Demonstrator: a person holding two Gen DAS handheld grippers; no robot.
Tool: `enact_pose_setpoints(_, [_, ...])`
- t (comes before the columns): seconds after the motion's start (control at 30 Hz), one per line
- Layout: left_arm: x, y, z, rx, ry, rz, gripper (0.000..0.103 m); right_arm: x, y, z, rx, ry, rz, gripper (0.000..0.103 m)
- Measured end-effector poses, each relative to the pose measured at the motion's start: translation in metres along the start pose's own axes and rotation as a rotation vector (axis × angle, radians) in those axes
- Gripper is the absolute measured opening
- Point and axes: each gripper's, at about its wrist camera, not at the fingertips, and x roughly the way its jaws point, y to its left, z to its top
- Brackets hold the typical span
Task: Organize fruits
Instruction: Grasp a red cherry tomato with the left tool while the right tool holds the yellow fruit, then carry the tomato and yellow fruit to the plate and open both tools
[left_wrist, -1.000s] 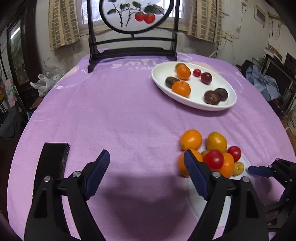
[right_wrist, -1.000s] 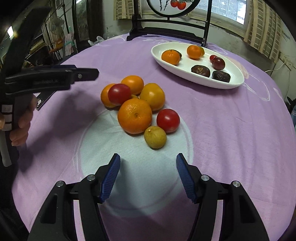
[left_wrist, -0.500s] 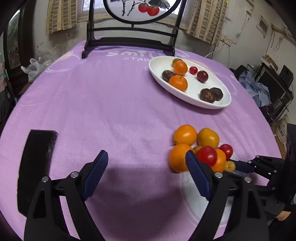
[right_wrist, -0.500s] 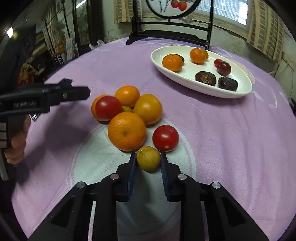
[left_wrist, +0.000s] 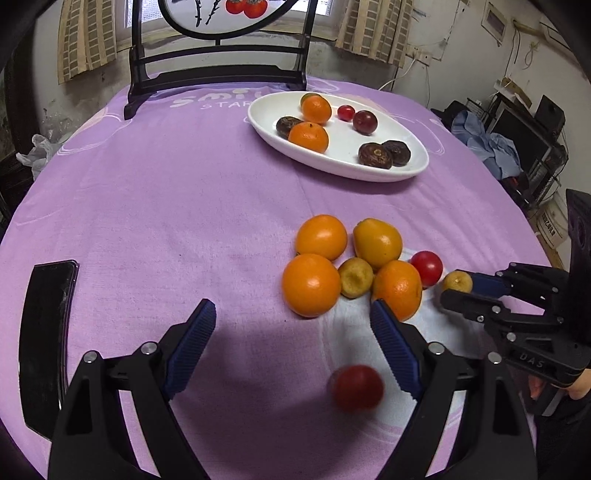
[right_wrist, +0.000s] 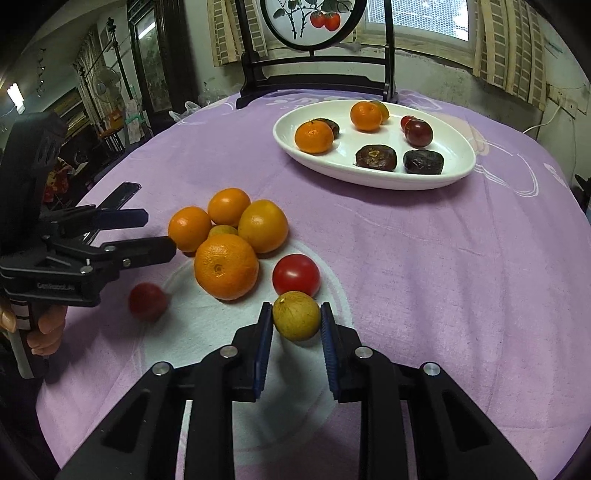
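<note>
While right jaws clamped on yellow-green fruit (right_wrist: 296, 315) (left jaws wide), white dish (right_wrist: 456, 168) with oranges, plums, dark fruits.

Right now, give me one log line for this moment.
right gripper: shut on yellow-green fruit | left gripper: open, empty | red tomato: loose, blurred

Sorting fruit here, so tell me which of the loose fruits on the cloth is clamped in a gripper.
The small yellow-green fruit, shut between the right gripper's pads beside the red tomato; the oranges lie free.
</note>
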Motion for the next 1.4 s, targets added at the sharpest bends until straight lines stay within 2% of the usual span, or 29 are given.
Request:
enact_pose_setpoints(0.23, [-0.016,-0.007,-0.015,-0.038,0.016,-0.011,0.083,-0.005,-0.004,0.001,0.013,-0.015,0.01,0.026])
enact_pose_setpoints(0.47, [-0.016,-0.031,-0.042,0.008,0.047,0.025,0.081,-0.008,-0.004,0.001,0.005,-0.027,-0.005,0.026])
enact_pose_setpoints(0.5, [-0.014,-0.032,-0.043,0.003,0.055,0.023,0.079,-0.008,-0.004,0.001,0.007,-0.028,-0.005,0.026])
enact_pose_setpoints(0.57, [-0.009,-0.034,-0.044,-0.009,0.079,0.019,0.067,-0.009,-0.006,0.001,0.012,-0.028,-0.008,0.026])
enact_pose_setpoints(0.6, [-0.006,-0.035,-0.043,-0.009,0.088,0.025,0.066,-0.009,-0.006,0.001,0.015,-0.027,-0.01,0.026])
enact_pose_setpoints(0.7, [-0.001,-0.039,-0.039,0.004,0.076,0.079,0.056,-0.012,-0.008,0.001,0.022,-0.031,-0.005,0.026])
enact_pose_setpoints(0.77, [0.0,-0.04,-0.036,0.007,0.067,0.084,0.041,-0.012,-0.009,0.0,0.026,-0.029,-0.007,0.026])
enact_pose_setpoints(0.83, [-0.001,-0.044,-0.036,0.018,0.074,0.042,0.028,-0.01,-0.012,0.0,0.033,-0.022,-0.009,0.026])
enact_pose_setpoints(0.93, [-0.005,-0.056,-0.037,0.074,0.08,0.112,0.027,-0.009,-0.013,-0.001,0.036,-0.018,-0.013,0.026])
enact_pose_setpoints(1.07, [-0.016,-0.063,-0.036,0.102,0.059,0.091,0.027,-0.012,-0.013,0.0,0.038,-0.031,-0.015,0.026])
enact_pose_setpoints(1.2, [-0.026,-0.059,-0.023,0.086,0.042,0.071,0.027,-0.015,-0.016,0.001,0.05,-0.044,-0.015,0.026])
enact_pose_setpoints(1.4, [-0.034,-0.054,0.016,0.098,-0.002,0.065,0.027,-0.028,-0.022,0.007,0.088,-0.092,-0.037,0.026])
